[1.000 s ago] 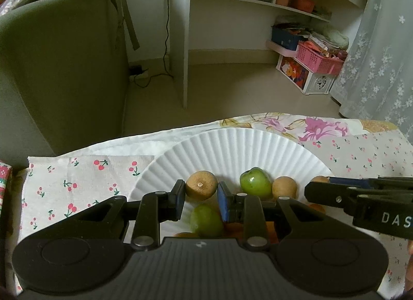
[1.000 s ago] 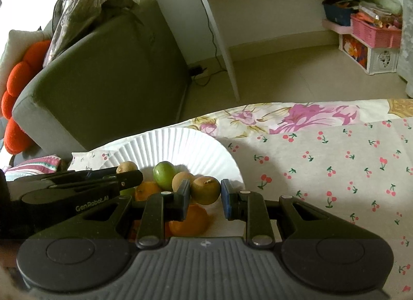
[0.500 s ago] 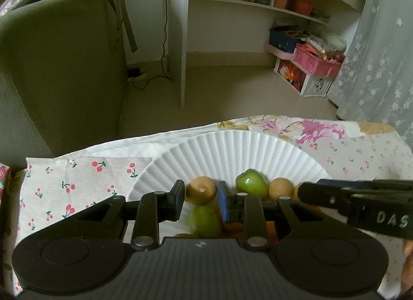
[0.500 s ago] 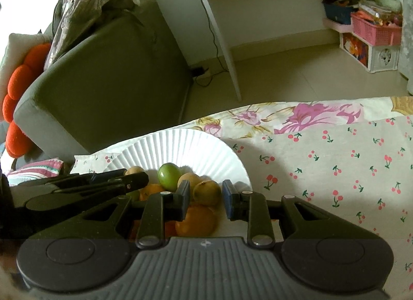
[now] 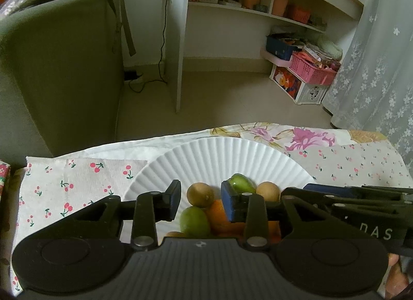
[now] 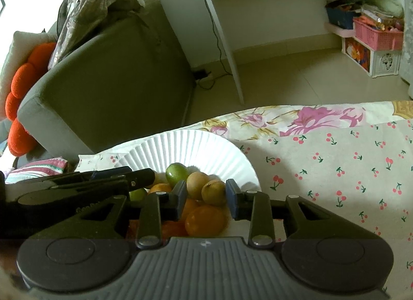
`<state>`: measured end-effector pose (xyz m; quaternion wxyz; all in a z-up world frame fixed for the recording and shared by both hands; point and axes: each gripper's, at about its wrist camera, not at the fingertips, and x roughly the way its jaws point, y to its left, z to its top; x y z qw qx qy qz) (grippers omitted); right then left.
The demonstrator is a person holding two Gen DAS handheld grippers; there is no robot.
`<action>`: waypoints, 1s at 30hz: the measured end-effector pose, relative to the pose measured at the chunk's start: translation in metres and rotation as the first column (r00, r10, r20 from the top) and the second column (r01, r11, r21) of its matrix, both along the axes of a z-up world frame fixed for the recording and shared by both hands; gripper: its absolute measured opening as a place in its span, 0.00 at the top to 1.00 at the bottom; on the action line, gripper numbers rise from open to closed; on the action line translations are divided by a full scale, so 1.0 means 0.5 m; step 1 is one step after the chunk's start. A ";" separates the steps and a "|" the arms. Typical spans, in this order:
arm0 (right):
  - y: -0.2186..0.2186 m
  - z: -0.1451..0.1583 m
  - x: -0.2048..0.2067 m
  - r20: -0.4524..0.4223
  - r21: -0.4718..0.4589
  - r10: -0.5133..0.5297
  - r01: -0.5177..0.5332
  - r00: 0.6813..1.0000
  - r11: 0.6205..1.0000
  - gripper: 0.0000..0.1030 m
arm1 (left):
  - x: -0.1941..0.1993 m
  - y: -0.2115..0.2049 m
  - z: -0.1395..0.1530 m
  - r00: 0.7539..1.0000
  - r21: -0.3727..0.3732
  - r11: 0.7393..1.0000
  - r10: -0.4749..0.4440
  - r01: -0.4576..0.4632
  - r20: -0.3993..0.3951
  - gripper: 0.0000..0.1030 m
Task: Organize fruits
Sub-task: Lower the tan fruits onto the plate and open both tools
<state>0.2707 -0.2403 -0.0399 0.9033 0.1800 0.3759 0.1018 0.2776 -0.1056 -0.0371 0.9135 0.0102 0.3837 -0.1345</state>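
A white paper plate (image 5: 219,155) (image 6: 185,145) holds a pile of small fruits: green ones (image 5: 193,221) (image 6: 176,172), oranges (image 5: 219,216) (image 6: 205,220) and brown ones. My left gripper (image 5: 201,199) hangs just over the pile with its jaws opening. A brown fruit (image 5: 200,194) lies between them with a gap on each side. The jaws of my right gripper (image 6: 206,195) are opening too. A yellow-brown fruit (image 6: 213,192) sits between them, well clear of the left pad. Each gripper shows at the edge of the other's view.
The plate rests on a cherry-print cloth (image 6: 335,176) over a floral one (image 5: 296,137). Beyond the table edge stand a grey sofa (image 6: 108,88), white shelves (image 5: 258,8) and a pink basket (image 5: 312,72) on the floor.
Both pairs of jaws have spread apart and let go of the brown fruits they pinched. Those fruits now rest on the pile. Neither hand has shifted.
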 end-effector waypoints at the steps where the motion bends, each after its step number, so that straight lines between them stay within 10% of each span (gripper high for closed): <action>1: 0.002 0.002 -0.001 0.003 0.000 0.001 -0.001 1.000 1.000 0.70 | -0.001 0.000 0.001 1.000 0.001 1.000 0.004 -0.004 0.002 0.76; 30: 0.039 0.039 -0.123 0.027 -0.101 -0.026 0.029 0.999 0.995 0.36 | -0.157 0.045 0.024 0.997 0.009 0.997 0.070 -0.071 0.044 0.29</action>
